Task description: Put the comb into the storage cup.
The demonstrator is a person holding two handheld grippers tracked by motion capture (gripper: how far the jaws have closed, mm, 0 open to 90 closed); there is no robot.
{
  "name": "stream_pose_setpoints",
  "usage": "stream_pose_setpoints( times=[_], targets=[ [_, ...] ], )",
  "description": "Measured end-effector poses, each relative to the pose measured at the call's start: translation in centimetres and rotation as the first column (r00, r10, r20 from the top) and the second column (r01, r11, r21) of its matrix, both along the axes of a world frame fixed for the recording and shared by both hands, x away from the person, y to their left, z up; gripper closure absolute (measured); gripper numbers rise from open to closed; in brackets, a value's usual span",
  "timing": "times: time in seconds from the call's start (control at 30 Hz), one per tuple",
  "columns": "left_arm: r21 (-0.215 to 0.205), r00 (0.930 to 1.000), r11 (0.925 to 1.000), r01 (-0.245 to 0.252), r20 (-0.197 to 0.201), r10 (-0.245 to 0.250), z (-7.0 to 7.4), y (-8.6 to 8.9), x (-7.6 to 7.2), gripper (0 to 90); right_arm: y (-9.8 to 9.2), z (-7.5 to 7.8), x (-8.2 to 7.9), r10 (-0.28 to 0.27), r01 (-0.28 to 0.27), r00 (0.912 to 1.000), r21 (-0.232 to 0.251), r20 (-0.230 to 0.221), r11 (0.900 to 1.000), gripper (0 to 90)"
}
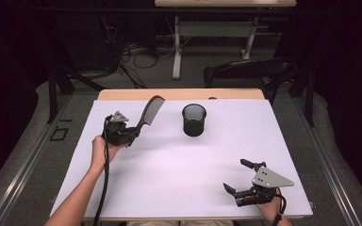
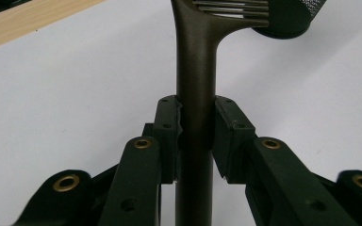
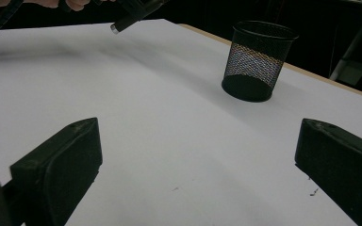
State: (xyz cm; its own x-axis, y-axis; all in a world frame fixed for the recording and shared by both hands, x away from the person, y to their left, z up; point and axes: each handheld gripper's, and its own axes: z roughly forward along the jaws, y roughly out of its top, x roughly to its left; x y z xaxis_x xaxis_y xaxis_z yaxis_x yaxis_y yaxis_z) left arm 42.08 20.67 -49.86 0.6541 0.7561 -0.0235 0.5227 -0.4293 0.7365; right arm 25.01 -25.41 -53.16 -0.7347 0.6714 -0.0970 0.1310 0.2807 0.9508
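A white sheet (image 1: 179,169) covers the table, whose pale wooden edge (image 1: 179,93) shows along the far side. A black wire-mesh pen cup (image 1: 194,120) stands upright on the sheet, ahead of the right gripper (image 1: 239,175) and well apart from it, to the right of the left gripper (image 1: 133,135).

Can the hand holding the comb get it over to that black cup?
Probably yes. The left gripper clamps the comb by its handle, and only bare white table lies between it and the mesh cup.
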Motion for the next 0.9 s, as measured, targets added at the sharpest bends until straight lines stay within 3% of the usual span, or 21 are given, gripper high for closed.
stream_pose_setpoints(
  times=[0.9],
  targets=[
    [-0.102, 0.9921, 0.9945, -0.023, 0.120, 0.036, 0.27, -0.39, -0.88, 72.9, -0.06, -0.09, 0.12, -0.007, 0.007, 1.0000, 0.007, -0.006, 1.000, 0.9]
  ],
)
